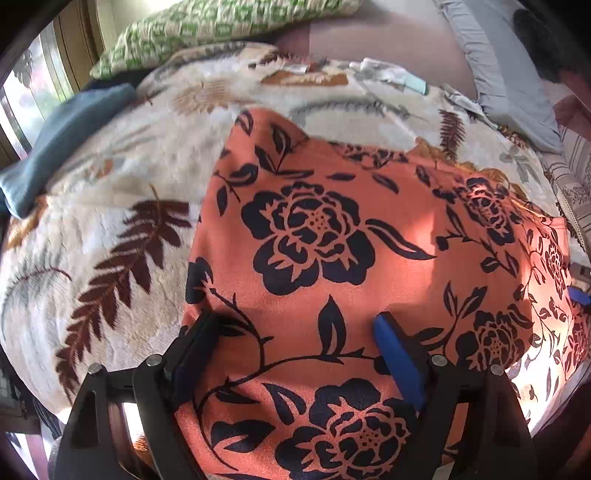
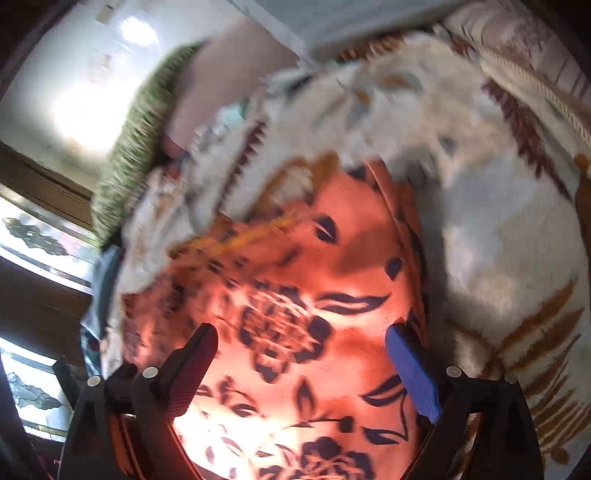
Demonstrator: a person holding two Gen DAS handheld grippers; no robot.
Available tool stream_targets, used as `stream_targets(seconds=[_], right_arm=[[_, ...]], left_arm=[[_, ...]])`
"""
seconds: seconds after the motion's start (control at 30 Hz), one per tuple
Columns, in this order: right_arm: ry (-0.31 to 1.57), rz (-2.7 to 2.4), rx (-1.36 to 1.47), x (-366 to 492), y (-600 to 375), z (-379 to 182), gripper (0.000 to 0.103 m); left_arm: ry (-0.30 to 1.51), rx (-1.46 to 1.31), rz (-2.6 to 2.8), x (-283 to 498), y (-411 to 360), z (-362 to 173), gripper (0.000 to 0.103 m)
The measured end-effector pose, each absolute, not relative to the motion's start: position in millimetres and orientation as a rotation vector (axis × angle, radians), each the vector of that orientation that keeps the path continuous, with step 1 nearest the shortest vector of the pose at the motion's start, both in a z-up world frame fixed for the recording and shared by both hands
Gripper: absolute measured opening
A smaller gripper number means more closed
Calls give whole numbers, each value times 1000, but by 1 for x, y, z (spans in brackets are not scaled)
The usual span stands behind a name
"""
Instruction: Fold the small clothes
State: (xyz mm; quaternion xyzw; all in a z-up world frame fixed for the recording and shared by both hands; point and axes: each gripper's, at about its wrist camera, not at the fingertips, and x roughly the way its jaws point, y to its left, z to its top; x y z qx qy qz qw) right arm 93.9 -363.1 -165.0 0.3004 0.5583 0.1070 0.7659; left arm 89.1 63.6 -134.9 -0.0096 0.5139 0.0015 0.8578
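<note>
Overhead, both hand-held grippers (fingers spread) face the orange floral garment (image 1: 332, 258).

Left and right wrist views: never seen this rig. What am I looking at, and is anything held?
No robot here: a person carries a two-finger tool in each hand, each with a fisheye camera looking along its fingers. The left view shows the left hand-held gripper, jaws apart, over an orange garment with dark flowers. It lies on a leaf-print blanket near a green patterned pillow. The right view, blurred, shows the right hand-held gripper, also open over the same garment. Nothing is held.
</note>
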Motion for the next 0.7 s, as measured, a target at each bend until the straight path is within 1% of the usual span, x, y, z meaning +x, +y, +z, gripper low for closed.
stream_targets(seconds=[0.03, 0.13, 0.2, 0.27, 0.3, 0.37, 0.4, 0.43, 0.47, 0.5, 0.6, 0.67, 0.7], right_arm=[[1183, 220, 655, 92, -366, -164, 91], [1103, 209, 566, 91, -353, -124, 91], [1032, 218, 457, 91, -340, -99, 91], [1007, 227, 347, 96, -325, -87, 91], [1005, 214, 298, 101, -319, -89, 91], [1046, 113, 180, 114, -317, -106, 90], [1075, 44, 123, 120, -319, -117, 88], [1103, 5, 102, 124, -324, -128, 75], [1118, 5, 133, 125, -331, -133, 68], [1110, 12, 176, 122, -339, -131, 65], [1046, -32, 172, 123, -349, -121, 65], [1066, -36, 170, 134, -353, -127, 65], [1092, -28, 166, 141, -354, -134, 62]], left_arm=[[1057, -18, -5, 85, 62, -124, 86], [941, -22, -25, 75, 62, -99, 86], [963, 16, -4, 78, 63, -105, 86], [1041, 27, 23, 83, 66, -127, 86], [1082, 25, 38, 84, 69, -138, 86], [1058, -9, 43, 80, 75, -141, 87], [1053, -11, 46, 79, 75, -137, 87], [1040, -10, 40, 78, 75, -132, 87], [1017, -7, 37, 76, 75, -126, 87], [996, 0, 44, 74, 75, -123, 87], [1006, 2, 44, 79, 76, -126, 87], [1041, 1, 45, 81, 76, -135, 87], [1047, 0, 50, 81, 77, -137, 87]])
